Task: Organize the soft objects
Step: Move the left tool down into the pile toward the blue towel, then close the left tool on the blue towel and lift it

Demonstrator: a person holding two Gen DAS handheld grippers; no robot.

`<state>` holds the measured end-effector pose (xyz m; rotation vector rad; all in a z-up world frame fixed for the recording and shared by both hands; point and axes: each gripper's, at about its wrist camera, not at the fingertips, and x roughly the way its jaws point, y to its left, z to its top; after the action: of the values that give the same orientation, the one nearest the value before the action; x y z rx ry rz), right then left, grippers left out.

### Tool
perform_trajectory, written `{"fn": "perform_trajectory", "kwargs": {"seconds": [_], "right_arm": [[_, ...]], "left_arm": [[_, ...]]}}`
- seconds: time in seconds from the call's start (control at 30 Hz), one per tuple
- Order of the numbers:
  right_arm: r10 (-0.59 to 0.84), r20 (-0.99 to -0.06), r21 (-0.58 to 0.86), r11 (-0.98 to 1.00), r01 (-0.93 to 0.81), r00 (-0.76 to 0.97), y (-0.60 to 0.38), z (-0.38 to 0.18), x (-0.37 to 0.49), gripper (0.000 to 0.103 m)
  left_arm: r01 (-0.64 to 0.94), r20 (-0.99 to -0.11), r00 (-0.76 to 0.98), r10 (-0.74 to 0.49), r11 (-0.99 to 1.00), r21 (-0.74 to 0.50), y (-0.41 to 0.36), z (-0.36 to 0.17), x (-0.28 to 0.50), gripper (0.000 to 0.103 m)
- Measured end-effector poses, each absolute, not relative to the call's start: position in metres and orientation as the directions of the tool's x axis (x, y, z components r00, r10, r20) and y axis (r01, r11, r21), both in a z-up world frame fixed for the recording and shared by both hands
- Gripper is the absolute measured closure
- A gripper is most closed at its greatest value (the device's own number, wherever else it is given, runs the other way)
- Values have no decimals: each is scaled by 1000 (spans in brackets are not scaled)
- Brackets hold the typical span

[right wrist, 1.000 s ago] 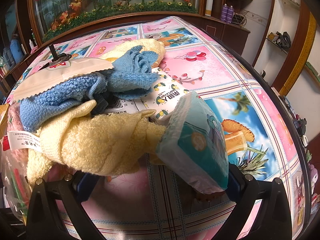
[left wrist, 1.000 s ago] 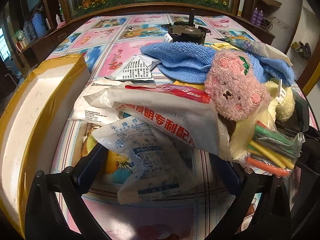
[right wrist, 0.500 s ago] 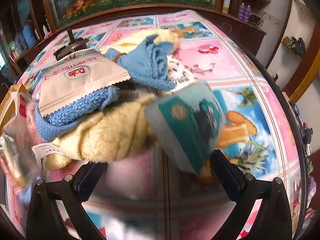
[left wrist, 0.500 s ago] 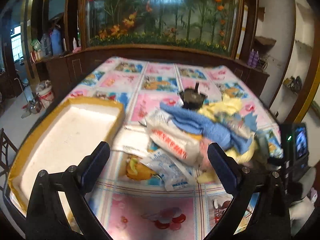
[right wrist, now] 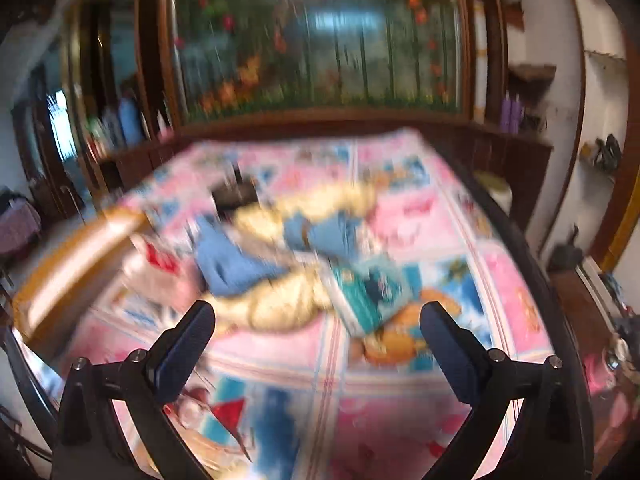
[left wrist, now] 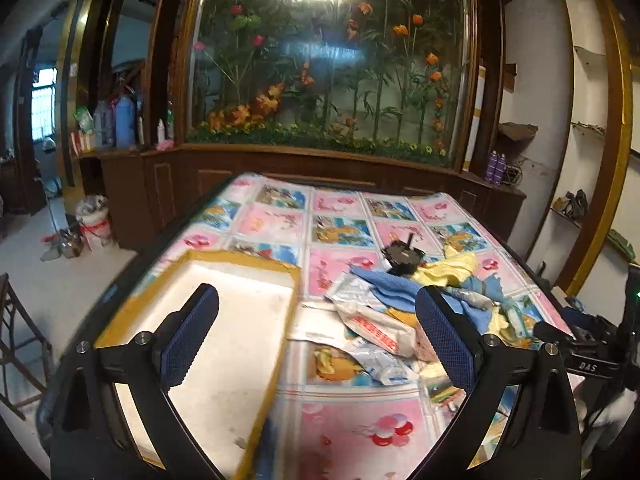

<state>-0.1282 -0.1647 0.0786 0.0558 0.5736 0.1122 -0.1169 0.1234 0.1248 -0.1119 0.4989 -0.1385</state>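
Overhead, both grippers hang above the patterned tablecloth (left wrist: pixel 344 232) with nothing between their fingers. Left gripper (left wrist: pixel 316 332): jaws wide apart, empty, held over the gap between the white tray (left wrist: pixel 224 320) with its yellow rim and the heap. Right gripper (right wrist: pixel 316 332): jaws likewise spread and empty; its view is smeared by motion. Heap: blue towel (left wrist: pixel 384 284), yellow towel (left wrist: pixel 452 270), plastic packets (left wrist: pixel 380 328) and a teal tissue pack (right wrist: pixel 368 288), all piled together just right of the tray, with a black stand (left wrist: pixel 402 254) at the far edge. Probable hazards: the cloths lie tangled with the slick packets, so a pinch on one towel may drag neighbours off the table edge, and a grasp made from a moving, blurred view may close on a packet instead of a cloth.
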Motion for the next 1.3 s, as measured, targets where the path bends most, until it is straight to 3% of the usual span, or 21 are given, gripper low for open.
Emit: {"fn": "perform_trajectory", "kwargs": {"seconds": [0.07, 0.17, 0.37, 0.5, 0.73, 1.03, 1.1, 1.13, 1.17, 1.3], "right_arm": [[128, -600, 130, 990, -62, 790, -170, 77, -100, 1], [127, -593, 198, 980, -9, 795, -184, 68, -68, 1], [144, -607, 286, 957, 46, 781, -204, 43, -56, 6], [106, -589, 255, 965, 59, 801, -201, 47, -62, 6], [106, -604, 193, 981, 15, 790, -186, 44, -58, 6], [124, -643, 250, 967, 54, 756, -198, 35, -50, 6], [125, -649, 248, 967, 54, 750, -197, 34, -49, 6], [125, -652, 246, 968, 53, 748, -197, 34, -49, 6], [125, -656, 244, 968, 52, 744, -196, 33, -48, 6], [125, -661, 246, 968, 56, 740, -197, 33, -49, 6]], "left_arm": [[115, -546, 815, -194, 978, -176, 108, 111, -100, 3], [122, -621, 754, -212, 975, -184, 85, 90, -76, 4], [215, -635, 726, -263, 965, -153, 48, 82, -57, 4], [272, -652, 698, -295, 952, -140, 26, 82, -30, 6], [184, -694, 566, -445, 889, -419, 36, 72, 31, 7], [203, -758, 482, -438, 898, -390, -3, 44, 59, 7], [243, -761, 467, -451, 892, -380, -13, 43, 58, 31], [281, -768, 437, -468, 882, -378, -21, 42, 59, 63], [300, -774, 417, -478, 876, -379, -24, 42, 58, 73], [284, -750, 428, -505, 863, -419, -10, 52, 53, 89]]}}
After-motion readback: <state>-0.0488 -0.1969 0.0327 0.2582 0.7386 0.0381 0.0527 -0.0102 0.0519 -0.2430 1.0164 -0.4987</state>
